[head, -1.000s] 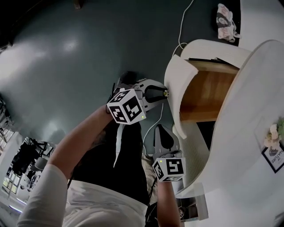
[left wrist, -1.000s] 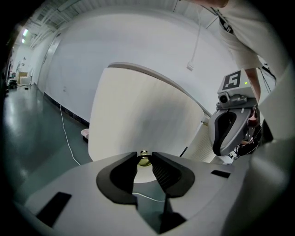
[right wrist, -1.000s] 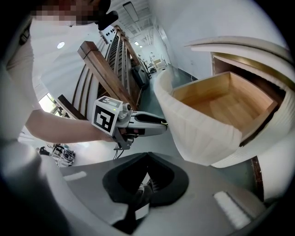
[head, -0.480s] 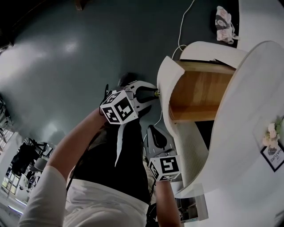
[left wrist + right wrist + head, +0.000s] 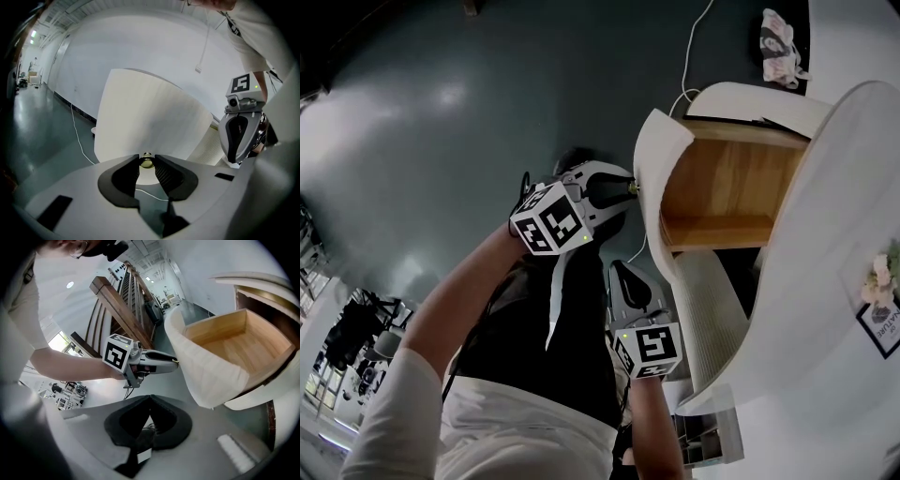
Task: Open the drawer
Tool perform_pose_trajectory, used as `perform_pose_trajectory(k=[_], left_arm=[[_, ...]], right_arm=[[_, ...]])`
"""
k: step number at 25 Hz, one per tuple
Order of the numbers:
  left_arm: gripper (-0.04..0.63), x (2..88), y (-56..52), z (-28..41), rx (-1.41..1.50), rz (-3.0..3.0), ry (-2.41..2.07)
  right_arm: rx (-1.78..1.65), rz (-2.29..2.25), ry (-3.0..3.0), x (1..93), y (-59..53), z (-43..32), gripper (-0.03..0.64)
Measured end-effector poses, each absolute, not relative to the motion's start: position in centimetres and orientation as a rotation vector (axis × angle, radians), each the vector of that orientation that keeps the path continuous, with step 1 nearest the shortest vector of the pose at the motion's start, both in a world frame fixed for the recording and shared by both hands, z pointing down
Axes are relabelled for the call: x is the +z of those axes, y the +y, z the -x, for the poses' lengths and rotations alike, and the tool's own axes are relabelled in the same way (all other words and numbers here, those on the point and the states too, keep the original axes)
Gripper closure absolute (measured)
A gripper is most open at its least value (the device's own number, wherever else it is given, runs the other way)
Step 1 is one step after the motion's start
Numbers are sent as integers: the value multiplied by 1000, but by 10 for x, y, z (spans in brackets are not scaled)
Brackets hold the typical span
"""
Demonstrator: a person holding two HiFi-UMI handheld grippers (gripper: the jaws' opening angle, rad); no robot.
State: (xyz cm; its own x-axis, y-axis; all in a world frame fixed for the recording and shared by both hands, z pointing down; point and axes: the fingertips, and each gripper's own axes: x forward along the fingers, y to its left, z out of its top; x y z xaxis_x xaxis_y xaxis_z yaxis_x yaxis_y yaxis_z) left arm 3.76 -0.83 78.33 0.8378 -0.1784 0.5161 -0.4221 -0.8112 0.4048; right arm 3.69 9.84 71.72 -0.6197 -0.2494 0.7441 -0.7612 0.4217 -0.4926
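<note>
The drawer has a white curved front (image 5: pixel 661 178) and a bare wooden inside (image 5: pixel 727 183). It stands pulled out of the white rounded cabinet (image 5: pixel 825 187). My left gripper (image 5: pixel 628 187) is shut on the small brass knob (image 5: pixel 146 162) in the middle of the drawer front (image 5: pixel 150 122); both pads press the knob's sides. My right gripper (image 5: pixel 622 274) hangs lower, beside the ribbed front (image 5: pixel 717 309) under the drawer, shut with nothing between its jaws (image 5: pixel 150 399). In the right gripper view the open drawer (image 5: pixel 225 343) lies ahead, with the left gripper (image 5: pixel 173 363) at its front.
A white cable (image 5: pixel 689 56) runs over the dark floor past a crumpled cloth (image 5: pixel 778 42). A framed card with a flower (image 5: pixel 881 319) sits on the cabinet top. Wooden frames (image 5: pixel 122 301) stand behind the left arm. The person's legs are just below both grippers.
The drawer front has come further out of the cabinet, toward the picture's left, with my left gripper on its knob. My right gripper has shifted left along with it.
</note>
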Motion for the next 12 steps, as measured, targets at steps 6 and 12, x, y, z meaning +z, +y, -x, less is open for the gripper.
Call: perform_pose_trajectory(k=[6,12], left_arm=[[485,782,-8,-38,670,-2495,-460],[380,778,-1,-42,679,-2466,-464]], right_arm=[[1151,-865,-2101,717,104,-32,606],[1138,-878,-2118,711,103,-30,606]])
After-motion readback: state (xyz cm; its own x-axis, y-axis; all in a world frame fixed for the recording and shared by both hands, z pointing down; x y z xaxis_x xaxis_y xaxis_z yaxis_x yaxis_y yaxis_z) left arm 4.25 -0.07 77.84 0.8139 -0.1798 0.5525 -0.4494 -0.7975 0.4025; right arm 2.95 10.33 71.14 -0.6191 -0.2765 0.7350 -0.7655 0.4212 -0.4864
